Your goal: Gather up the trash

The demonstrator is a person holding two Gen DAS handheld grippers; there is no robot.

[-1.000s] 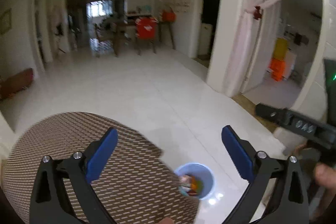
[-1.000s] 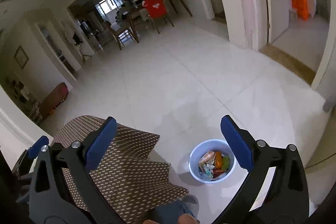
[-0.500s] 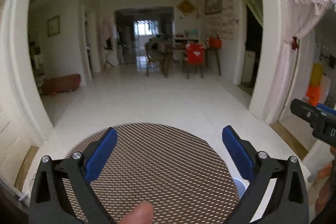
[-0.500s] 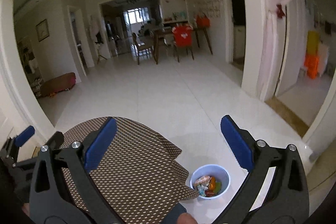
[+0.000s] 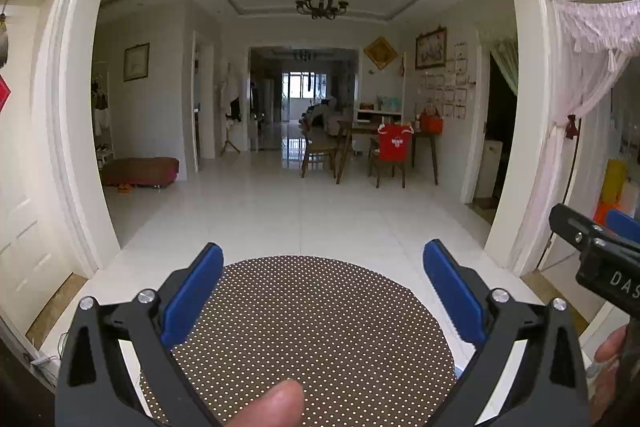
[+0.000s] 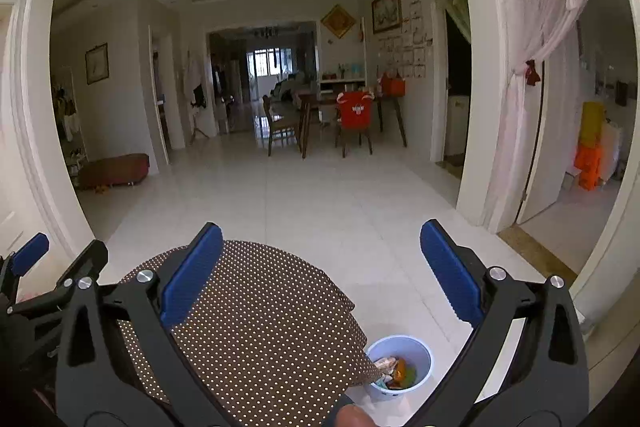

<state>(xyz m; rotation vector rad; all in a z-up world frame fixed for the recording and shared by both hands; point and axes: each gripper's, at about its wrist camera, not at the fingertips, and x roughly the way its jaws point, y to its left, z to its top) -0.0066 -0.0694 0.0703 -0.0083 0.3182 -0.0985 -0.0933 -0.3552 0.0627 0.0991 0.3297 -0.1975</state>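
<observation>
A small light-blue trash bin [image 6: 416,349] stands on the white floor beside a round table; it holds several colourful wrappers [image 6: 394,367]. The table has a brown dotted cloth [image 5: 312,323], also in the right wrist view [image 6: 260,311]. My left gripper [image 5: 322,291] is open and empty, raised above the table and pointing down the hall. My right gripper [image 6: 320,273] is open and empty, above the table's right edge with the bin below it. The bin is hidden in the left wrist view.
A white tiled floor [image 5: 304,211] runs to a dining table with chairs [image 5: 360,147], one with a red cover. A brown bench [image 5: 140,171] stands at the left wall. A white pillar with a pink curtain [image 6: 528,115] stands on the right.
Both grippers have tilted up from looking down at the floor and bin to looking level along the hall. Both jaws stay open and empty.
</observation>
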